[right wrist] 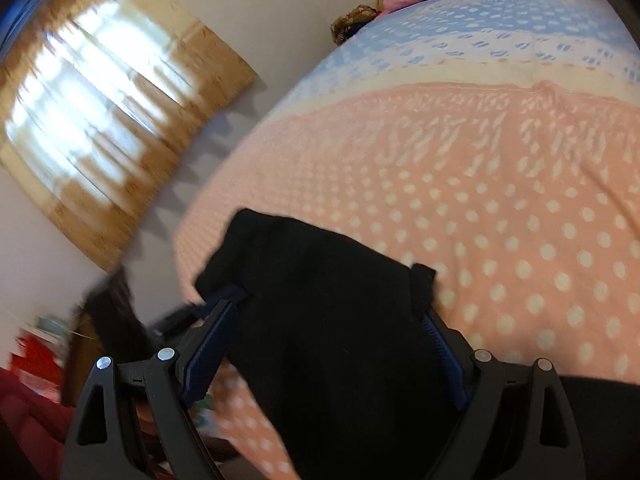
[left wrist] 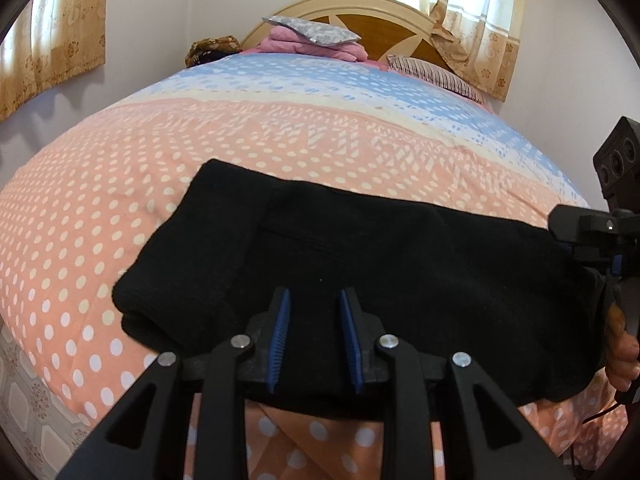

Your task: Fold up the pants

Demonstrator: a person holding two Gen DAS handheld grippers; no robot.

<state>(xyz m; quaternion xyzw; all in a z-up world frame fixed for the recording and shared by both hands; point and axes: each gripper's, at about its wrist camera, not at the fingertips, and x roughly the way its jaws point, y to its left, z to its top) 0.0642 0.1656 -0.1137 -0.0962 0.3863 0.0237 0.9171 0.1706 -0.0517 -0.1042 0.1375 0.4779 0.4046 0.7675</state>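
Two fisheye views look over the same bed (left wrist: 120, 184), and each shows something the other does not. At the left of the left wrist view a curtained window (left wrist: 52, 36) hangs on the wall; further right, past a small brown patterned bundle (left wrist: 214, 49), the cream and brown headboard (left wrist: 360, 12) rises behind a pink folded pile (left wrist: 316, 46) topped by a grey patterned packet (left wrist: 312, 30), with a striped pillow (left wrist: 436, 74) beside it. The black pants (left wrist: 360, 248) lie folded into a wide band across the near edge of the peach, white-dotted bedspread. The left gripper (left wrist: 314, 312) hovers low over them, its blue pads a narrow gap apart with only flat cloth beneath, nothing clasped between them. At the far right edge of this view the body of the right gripper (left wrist: 600, 236) and a hand (left wrist: 622, 360) on its handle show. The right wrist view is blurred and tilted: window (right wrist: 100, 112) at left, dark clutter and something red low in the corner, too smeared to name. The right gripper (right wrist: 328, 308) stands spread wide, straddling the pants (right wrist: 320, 320), a pad at either side of the fabric; whether the pads touch it I cannot tell. No brand, label or readable writing appears in either view.
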